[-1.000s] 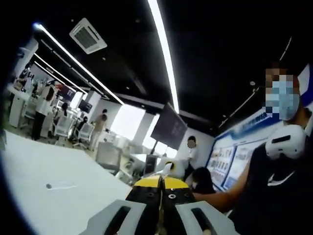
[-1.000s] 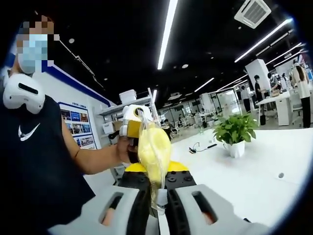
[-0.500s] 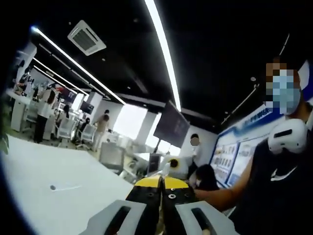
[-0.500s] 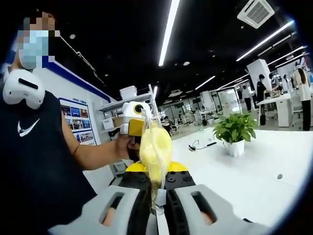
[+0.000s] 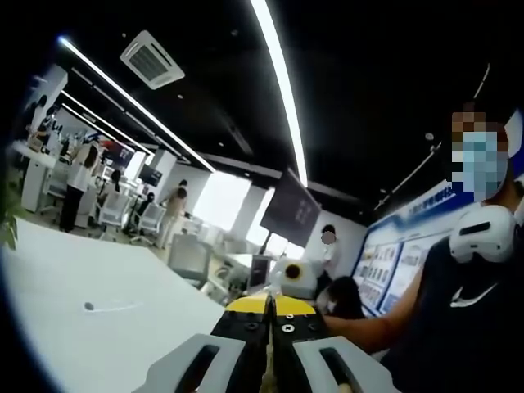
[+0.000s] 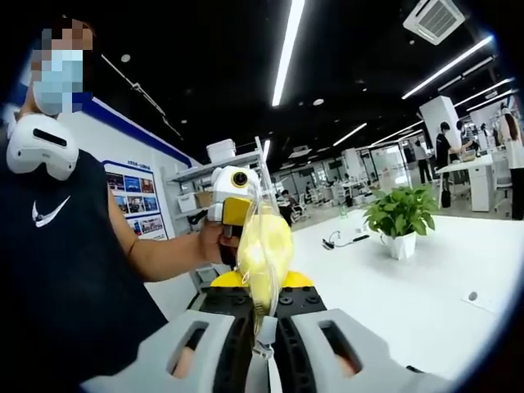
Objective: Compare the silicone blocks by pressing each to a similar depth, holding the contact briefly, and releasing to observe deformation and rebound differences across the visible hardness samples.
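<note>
Above the white table, well clear of its surface, we hold both grippers raised and facing each other; in the right gripper view the right gripper has its jaws clamped on the bottom edge of a clear plastic bag with a soft yellow piece inside, which stands up between the jaws; whether that piece is one of the silicone samples we cannot tell; the left gripper shows just behind the bag, in the person's hand, touching or nearly touching its top. In the left gripper view the left gripper's jaws are together, with nothing plainly seen between them; a potted plant stands near the table's far edge, well apart from us. We judge that pressing is not yet begun and we are at the handling stage; the next move calls for getting the sample out of the bag and laid flat on the table, then a slow, even press.
</note>
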